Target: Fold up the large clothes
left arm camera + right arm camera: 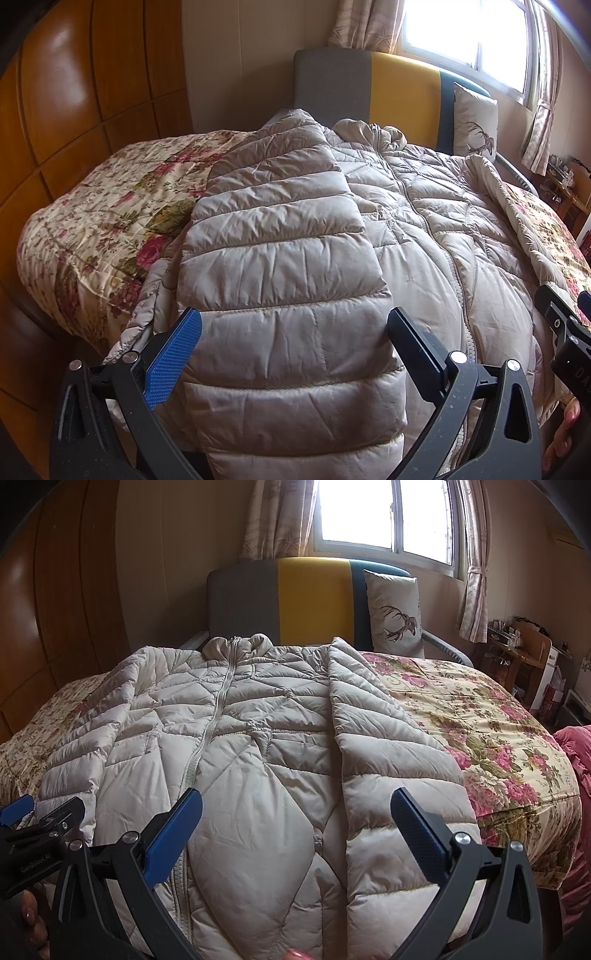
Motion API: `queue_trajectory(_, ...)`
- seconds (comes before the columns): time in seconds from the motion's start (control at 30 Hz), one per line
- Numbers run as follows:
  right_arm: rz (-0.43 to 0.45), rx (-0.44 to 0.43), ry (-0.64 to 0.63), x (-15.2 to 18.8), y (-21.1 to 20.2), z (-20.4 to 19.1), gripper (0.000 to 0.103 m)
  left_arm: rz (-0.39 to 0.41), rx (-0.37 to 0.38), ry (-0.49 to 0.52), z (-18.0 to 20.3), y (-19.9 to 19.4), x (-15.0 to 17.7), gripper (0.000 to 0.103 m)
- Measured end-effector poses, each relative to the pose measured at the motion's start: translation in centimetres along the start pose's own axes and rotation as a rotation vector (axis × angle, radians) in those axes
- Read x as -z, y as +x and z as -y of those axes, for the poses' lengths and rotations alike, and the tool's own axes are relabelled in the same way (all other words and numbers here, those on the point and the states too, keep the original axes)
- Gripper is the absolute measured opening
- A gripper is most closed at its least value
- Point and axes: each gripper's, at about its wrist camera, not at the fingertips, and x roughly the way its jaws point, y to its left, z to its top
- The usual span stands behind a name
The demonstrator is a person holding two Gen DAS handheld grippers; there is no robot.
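A large beige quilted puffer coat lies front up on the bed, zipper closed, collar toward the headboard. It also shows in the right wrist view. Its left sleeve is folded inward over the body, and its right sleeve is folded inward too. My left gripper is open, jaws wide apart, above the lower end of the left sleeve. My right gripper is open, above the coat's hem between the zipper and the right sleeve. Neither holds anything.
The bed has a floral quilt and a grey, yellow and teal headboard with a deer-print pillow. A wooden wardrobe stands at the left. A cluttered desk is at the far right, and a pink blanket beside the bed.
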Motion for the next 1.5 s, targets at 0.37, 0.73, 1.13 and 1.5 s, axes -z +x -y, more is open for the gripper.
queue_trajectory(0.37, 0.032, 0.0, -0.034, -1.1, 0.5, -0.4, 0.101, -0.014, -0.004, 0.007, 0.3, 0.5, 0.0, 0.099)
queue_trajectory(0.73, 0.05, 0.053, -0.06, -3.8, 4.2, -0.6, 0.101, 0.023, 0.163, 0.015, 0.0, -0.1, 0.0, 0.099)
queue_trajectory(1.13, -0.048, 0.133, -0.128, -5.2, 13.0, -1.0, 0.101, -0.031, 0.112, 0.122, 0.0, 2.4, 0.7, 0.07)
queue_trajectory(1.5, -0.057, 0.105, -0.143, -3.3, 14.4, -0.6, 0.101, 0.093, 0.13, 0.014, -8.5, 0.3, -4.0, 0.017)
